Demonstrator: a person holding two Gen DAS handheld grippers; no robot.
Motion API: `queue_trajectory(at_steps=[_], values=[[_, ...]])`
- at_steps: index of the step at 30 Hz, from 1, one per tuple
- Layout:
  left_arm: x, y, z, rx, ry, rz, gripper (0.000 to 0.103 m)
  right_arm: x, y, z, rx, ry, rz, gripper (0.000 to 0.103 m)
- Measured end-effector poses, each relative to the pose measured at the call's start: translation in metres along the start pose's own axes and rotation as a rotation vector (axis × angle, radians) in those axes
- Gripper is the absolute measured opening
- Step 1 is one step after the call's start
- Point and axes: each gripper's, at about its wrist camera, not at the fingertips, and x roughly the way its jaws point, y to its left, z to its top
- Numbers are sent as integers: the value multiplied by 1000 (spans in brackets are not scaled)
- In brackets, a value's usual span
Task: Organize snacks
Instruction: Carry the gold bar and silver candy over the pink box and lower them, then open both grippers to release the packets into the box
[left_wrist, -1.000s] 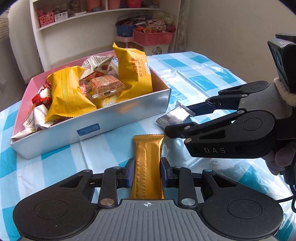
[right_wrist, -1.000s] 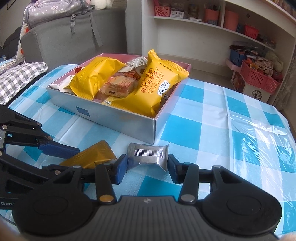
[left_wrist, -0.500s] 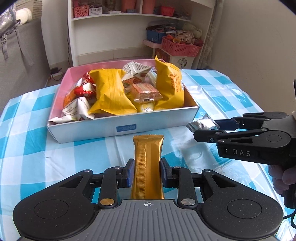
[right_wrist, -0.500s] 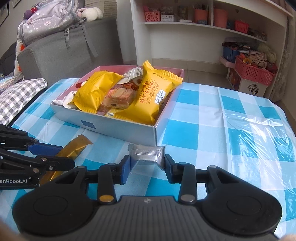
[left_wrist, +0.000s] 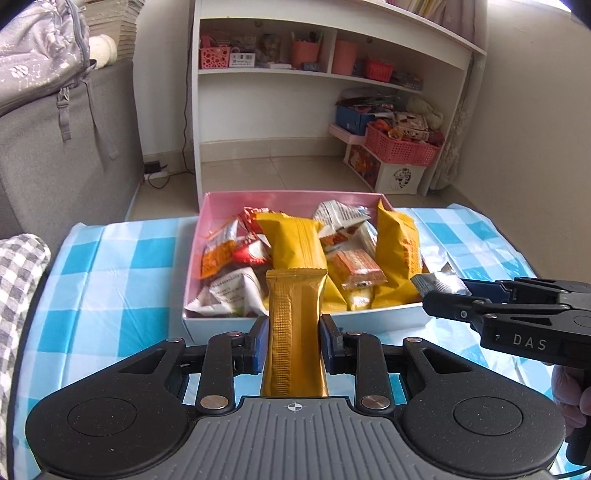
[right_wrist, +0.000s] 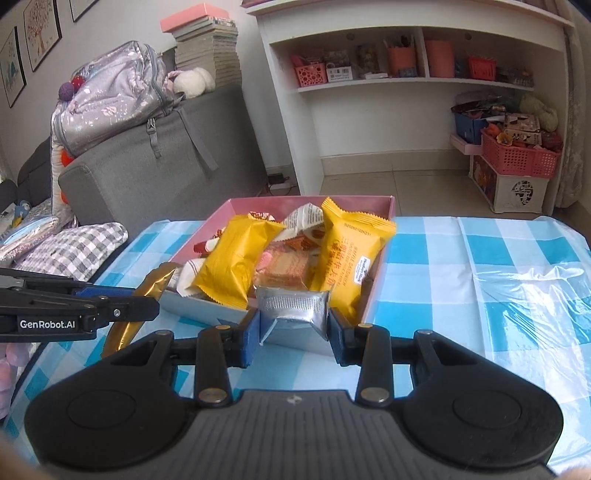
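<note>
At lower centre of each wrist view a snack is gripped: a gold bar (left_wrist: 295, 328) by the left claw (left_wrist: 293, 343), a silver packet (right_wrist: 293, 308) by the right claw (right_wrist: 291, 332). Both are held at the near edge of the box (left_wrist: 295, 326), already heaped with snacks; only their release appears left, and no loose snacks are seen on the surface (right_wrist: 480, 280).

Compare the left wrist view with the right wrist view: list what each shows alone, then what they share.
Left wrist only: a gloved hand behind the right gripper.
Right wrist only: framed pictures on the wall, a stack of books.
Both: the snack box, the gold bar clamped in the left gripper, the silver packet clamped in the right gripper, the shelf.
</note>
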Motion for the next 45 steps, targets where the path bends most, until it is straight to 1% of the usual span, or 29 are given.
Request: queue_trajectory(at_steps=[4,8,11,15,20,25,28,29,31,32,34,35,37,39,41,43,45], values=[[11,14,16,-14,-4,39,27,12,9,15,-10,-22,8,36],[29,27,34,-21,4,76,27,28,14,28,-8,-41,18,36],[47,37,45,-35,18,97,27,41,17,32,-19,-43,2,36],[65,44,55,-38,21,105,27,54,20,34,-66,-36,-39,36],[84,47,63,-42,23,109,27,64,22,35,-102,-29,-68,36],[94,47,65,-50,25,84,27,69,24,35,-136,-21,-90,37],[93,46,64,-48,9,56,31,67,26,34,-145,-30,-93,42],[92,45,63,-47,5,49,33,65,27,35,-147,-33,-90,45],[88,44,61,-46,-2,37,46,60,28,35,-145,-42,-79,51],[85,43,60,-46,-6,37,49,57,28,35,-144,-47,-76,55],[79,41,57,-42,-10,42,57,52,30,36,-149,-55,-78,59],[75,39,55,-37,-9,44,58,49,31,35,-155,-56,-81,60],[66,35,51,-25,-14,45,68,43,33,34,-164,-52,-89,63],[56,32,44,-26,-13,43,73,36,33,31,-165,-46,-94,66],[47,29,38,-37,0,43,76,29,33,28,-158,-39,-103,70],[38,26,30,-48,14,48,81,21,32,25,-145,-29,-115,72],[28,22,23,-52,27,51,84,12,32,22,-130,-19,-124,76]])
